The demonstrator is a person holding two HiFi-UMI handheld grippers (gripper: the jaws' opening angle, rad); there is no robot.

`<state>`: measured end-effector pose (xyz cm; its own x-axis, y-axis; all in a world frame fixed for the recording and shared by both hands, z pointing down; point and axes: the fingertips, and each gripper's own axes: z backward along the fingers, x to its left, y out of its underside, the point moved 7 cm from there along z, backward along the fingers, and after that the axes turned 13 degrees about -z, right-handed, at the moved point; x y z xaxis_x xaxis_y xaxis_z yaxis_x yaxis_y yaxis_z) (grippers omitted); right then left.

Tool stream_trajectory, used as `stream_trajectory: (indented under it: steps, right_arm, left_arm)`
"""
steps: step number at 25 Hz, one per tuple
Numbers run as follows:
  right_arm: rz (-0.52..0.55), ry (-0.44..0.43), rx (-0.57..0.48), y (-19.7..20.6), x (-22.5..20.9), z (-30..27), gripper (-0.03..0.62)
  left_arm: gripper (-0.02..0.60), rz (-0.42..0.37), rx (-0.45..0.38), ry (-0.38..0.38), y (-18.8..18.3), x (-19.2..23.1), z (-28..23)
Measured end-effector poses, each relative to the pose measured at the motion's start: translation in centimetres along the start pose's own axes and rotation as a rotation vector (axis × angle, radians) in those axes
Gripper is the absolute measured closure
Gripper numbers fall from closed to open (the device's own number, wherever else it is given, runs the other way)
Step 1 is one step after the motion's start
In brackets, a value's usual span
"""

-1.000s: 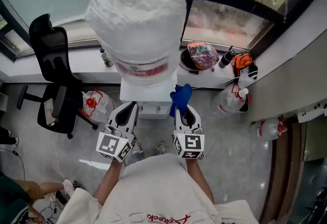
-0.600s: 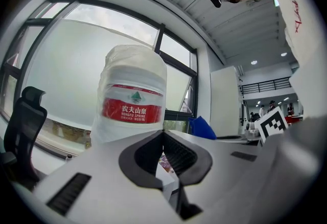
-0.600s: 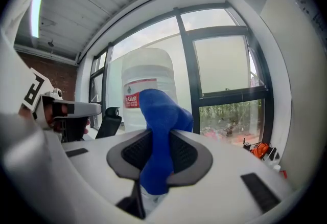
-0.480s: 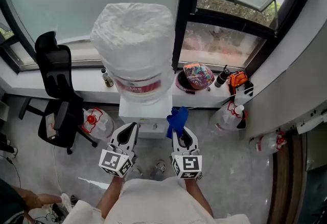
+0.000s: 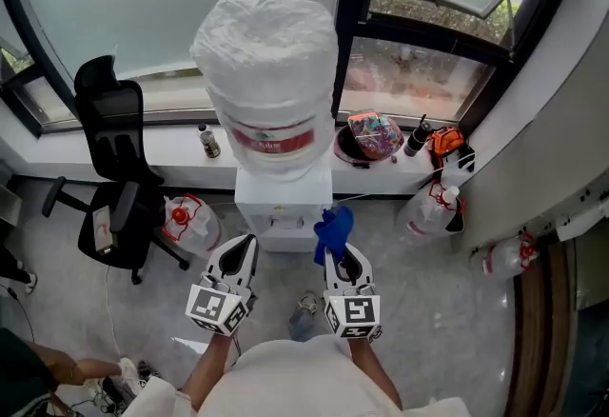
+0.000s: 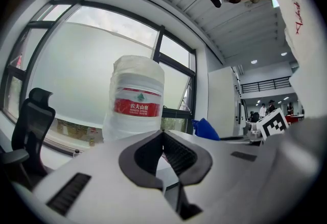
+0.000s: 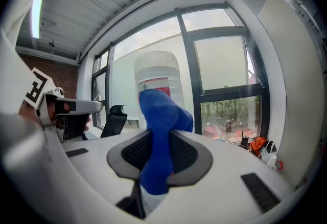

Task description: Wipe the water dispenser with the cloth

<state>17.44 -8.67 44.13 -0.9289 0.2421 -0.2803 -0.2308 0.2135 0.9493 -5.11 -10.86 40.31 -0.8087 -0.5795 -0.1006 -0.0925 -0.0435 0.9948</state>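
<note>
I'm clamping cloth in right tool; left tool sitting closed, empty. Dispenser standing ahead, chair and jug beside it.

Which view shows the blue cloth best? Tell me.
The right gripper view: the blue cloth fills the centre, clamped between the jaws. The head view shows it small, before the water dispenser; the left gripper view catches only one edge.

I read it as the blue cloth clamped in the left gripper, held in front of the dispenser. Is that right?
Not quite: the cloth is clamped in the right gripper, not the left. The right gripper view shows its jaws shut on the cloth. The left gripper is shut with nothing between its jaws. The rest stands: the cloth is held in front of the dispenser, as the head view shows.
</note>
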Motion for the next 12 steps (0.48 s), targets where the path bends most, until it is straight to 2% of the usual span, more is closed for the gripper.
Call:
stream_trajectory:
  steps: [12]
  right_arm:
    - [0.000,-0.005,0.003,6.5,11.0,12.6,0.497]
  left_arm:
    - [0.571,0.008,0.003,0.000,1.6,-3.5,18.2]
